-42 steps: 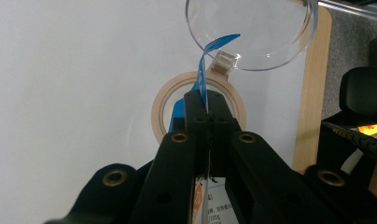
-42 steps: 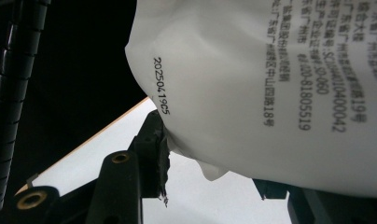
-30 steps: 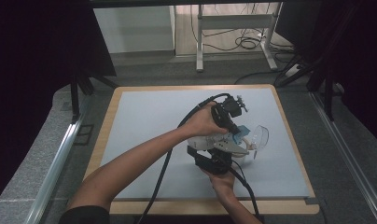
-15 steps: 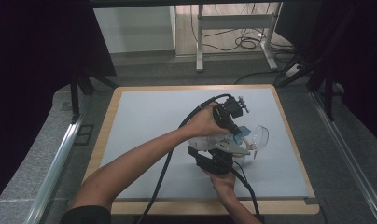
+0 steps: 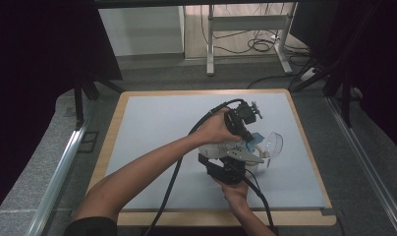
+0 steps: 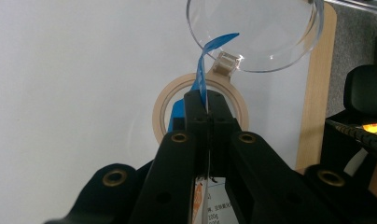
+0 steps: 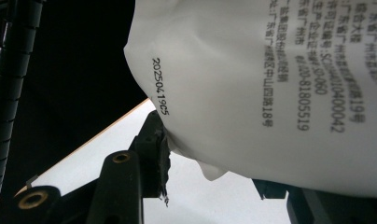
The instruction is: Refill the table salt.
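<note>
left tool point(image 6: 207, 114): clamped on blue strip point(image 6: 200, 79), pointing toward lid | right tool point(image 7: 214, 175): grips bag point(image 7: 270, 84)

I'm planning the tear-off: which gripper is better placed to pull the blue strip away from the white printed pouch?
Left. The left gripper has its jaws shut on the thin blue plastic strip, while the right gripper clamps the white printed pouch by its body, steadying it.

- The pouch point(image 5: 217, 150) hangs above the table point(image 5: 152, 128), right of its middle, nearer the front edge.
- The jar point(image 6: 200, 109) stands below the pouch's torn corner.
- The jar's lid point(image 5: 273, 143) hangs open toward the table's right edge.
</note>
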{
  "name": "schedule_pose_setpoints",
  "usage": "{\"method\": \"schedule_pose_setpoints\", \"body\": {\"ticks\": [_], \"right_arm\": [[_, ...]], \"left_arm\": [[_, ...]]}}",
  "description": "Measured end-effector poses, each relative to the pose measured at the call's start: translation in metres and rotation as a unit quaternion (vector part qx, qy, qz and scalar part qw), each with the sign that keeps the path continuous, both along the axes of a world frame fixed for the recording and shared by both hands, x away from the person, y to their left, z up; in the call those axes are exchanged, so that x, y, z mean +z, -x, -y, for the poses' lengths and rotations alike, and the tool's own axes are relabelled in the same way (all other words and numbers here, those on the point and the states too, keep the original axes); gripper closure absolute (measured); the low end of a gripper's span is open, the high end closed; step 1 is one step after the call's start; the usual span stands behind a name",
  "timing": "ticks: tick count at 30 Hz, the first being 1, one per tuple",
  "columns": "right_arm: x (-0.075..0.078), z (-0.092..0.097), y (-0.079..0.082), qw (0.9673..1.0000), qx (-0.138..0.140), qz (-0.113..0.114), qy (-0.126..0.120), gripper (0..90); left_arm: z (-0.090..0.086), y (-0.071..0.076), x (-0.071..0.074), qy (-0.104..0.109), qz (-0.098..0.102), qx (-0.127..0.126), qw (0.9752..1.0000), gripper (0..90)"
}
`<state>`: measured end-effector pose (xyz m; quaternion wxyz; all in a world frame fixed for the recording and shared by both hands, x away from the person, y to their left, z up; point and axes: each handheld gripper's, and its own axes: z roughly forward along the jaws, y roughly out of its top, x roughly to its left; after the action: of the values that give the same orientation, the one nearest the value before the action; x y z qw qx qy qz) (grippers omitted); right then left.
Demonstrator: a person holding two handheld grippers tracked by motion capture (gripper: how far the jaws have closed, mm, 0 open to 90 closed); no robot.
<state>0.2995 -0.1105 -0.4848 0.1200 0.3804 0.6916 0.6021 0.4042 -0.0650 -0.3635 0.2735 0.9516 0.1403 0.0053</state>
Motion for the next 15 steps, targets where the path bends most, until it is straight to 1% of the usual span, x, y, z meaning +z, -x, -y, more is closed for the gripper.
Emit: {"method": "schedule_pose_setpoints", "body": {"ticks": [3,7,15], "right_arm": [[0.0005,0.0003,-0.0002,1.0,-0.001,0.0,-0.003,54.3],[0.0016,0.0005,-0.0009,1.0,-0.004,0.001,-0.007,54.4],[0.0008,0.0,-0.0013,1.0,-0.004,0.002,-0.006,54.5]], "left_arm": [[0.001,0.0,0.0007,-0.001,0.001,-0.001,1.0,90.0],[0.0018,0.0005,0.0019,-0.001,-0.001,0.003,1.0,90.0],[0.0018,-0.0001,0.001,-0.003,0.001,0.001,1.0,90.0]]}}
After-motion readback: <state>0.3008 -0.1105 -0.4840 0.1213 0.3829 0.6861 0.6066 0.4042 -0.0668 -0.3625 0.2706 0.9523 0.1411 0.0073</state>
